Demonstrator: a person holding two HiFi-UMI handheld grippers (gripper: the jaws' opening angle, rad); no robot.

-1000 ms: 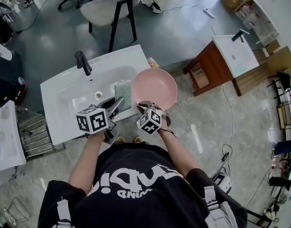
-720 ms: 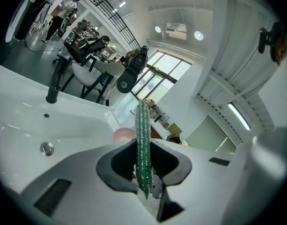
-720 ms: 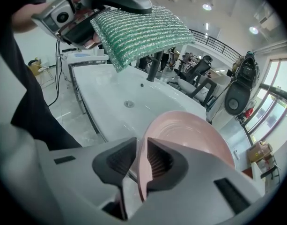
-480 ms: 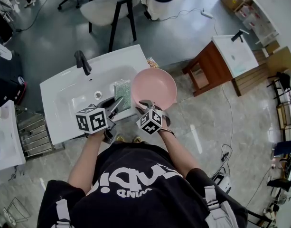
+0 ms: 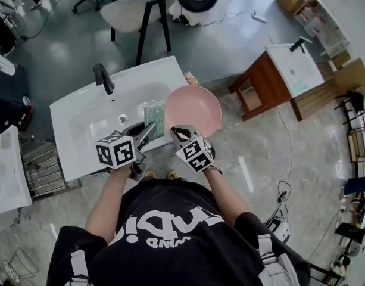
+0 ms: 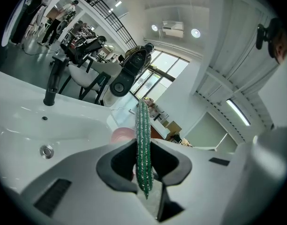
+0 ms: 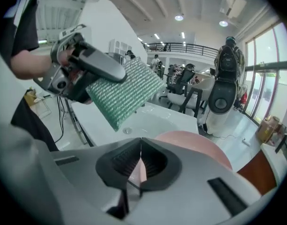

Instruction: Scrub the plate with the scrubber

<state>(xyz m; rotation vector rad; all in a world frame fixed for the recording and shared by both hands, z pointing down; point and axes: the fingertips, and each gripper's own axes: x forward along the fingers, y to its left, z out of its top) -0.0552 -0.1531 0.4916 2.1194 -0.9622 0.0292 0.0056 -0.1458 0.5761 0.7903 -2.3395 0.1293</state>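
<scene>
A pink plate [image 5: 194, 109] sits over the right end of the white sink [image 5: 81, 109]. My right gripper [image 5: 177, 130] is at its near rim. In the right gripper view the jaws [image 7: 141, 142] have just been closing and now meet, with the plate's [image 7: 195, 146] pink edge pinched between them. My left gripper [image 5: 147, 130] is shut on a green scrubber [image 5: 153, 115], which stands upright over the basin just left of the plate. The left gripper view shows the scrubber [image 6: 143, 149] edge-on between the pads. The right gripper view shows its flat green face [image 7: 127, 95].
A black faucet [image 5: 102, 78] stands at the sink's back edge, and a drain [image 5: 122, 118] lies in the basin. A white chair [image 5: 137, 8] stands behind the sink and a wooden cabinet [image 5: 262, 82] to the right. A small snack packet [image 5: 192, 78] lies at the sink's corner.
My right gripper has risen and rolled, so its marker cube shows a different face. The plate has shifted only slightly. My left gripper and the scrubber have kept still.
</scene>
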